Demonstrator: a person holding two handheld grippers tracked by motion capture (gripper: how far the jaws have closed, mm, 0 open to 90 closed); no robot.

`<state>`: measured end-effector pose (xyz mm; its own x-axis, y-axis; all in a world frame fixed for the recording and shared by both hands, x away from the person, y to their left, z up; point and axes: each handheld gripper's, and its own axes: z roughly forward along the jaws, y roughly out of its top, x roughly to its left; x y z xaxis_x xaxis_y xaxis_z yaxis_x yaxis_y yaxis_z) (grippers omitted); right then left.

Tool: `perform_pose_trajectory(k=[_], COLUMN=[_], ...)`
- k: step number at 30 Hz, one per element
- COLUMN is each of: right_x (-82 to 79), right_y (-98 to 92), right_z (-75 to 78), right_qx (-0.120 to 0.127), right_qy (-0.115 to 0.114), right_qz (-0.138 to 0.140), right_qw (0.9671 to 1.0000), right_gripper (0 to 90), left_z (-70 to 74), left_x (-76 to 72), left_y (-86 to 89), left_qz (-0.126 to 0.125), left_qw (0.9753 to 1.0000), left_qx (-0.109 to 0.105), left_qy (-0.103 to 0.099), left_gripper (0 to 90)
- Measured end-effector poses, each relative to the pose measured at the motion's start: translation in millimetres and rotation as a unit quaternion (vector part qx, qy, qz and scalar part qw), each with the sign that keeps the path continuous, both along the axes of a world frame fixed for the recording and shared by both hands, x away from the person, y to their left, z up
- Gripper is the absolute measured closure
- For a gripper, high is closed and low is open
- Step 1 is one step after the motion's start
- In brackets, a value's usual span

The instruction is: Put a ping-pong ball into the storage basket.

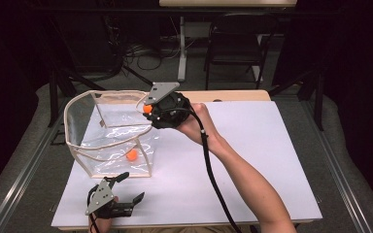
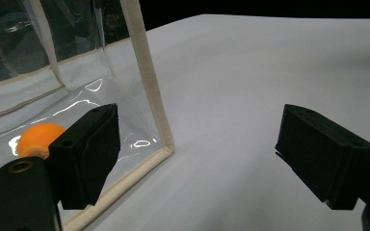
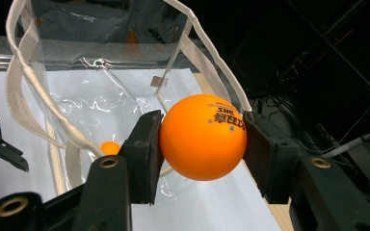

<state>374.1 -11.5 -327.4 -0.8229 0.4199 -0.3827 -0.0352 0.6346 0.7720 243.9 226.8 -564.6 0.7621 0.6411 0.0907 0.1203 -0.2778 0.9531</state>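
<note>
Ball [image 3: 203,137] pinched in the right gripper [image 1: 149,109], poised at the clear bag's [image 1: 109,133] upper rim; the opening lies just below and leftward. Another ball [image 1: 132,155] sits inside. Left gripper [image 1: 126,191] rests spread, near the bag's front corner.

Clear bag [image 1: 109,141] on white table [image 1: 252,160].

A dim room is seen, with only the foreground lit. The counter [image 1: 252,160] is covered by a white sheet, with a strip of pale wood left bare at its far edge. Grey floor [image 1: 330,121] is seen around it. Beyond, a dark chair [image 1: 235,46] is set beside a white table leg [image 1: 181,48], and cables [image 1: 145,56] are strewn across the floor.
</note>
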Motion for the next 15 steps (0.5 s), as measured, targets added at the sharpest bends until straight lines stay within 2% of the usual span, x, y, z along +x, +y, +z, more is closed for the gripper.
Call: perform_pose_trajectory(k=[15], right_x=[0.6], right_y=[9.4], right_z=[2.2], right_qx=[-0.001], right_qy=[-0.004], right_qz=[0.007], right_qw=[1.0], right_gripper=[50.4], left_z=[-0.1], left_x=[0.1], left_y=[-0.1], left_qz=[0.001], left_qw=[1.0], left_qx=[-0.001], left_qy=[0.0], left_gripper=[15.7])
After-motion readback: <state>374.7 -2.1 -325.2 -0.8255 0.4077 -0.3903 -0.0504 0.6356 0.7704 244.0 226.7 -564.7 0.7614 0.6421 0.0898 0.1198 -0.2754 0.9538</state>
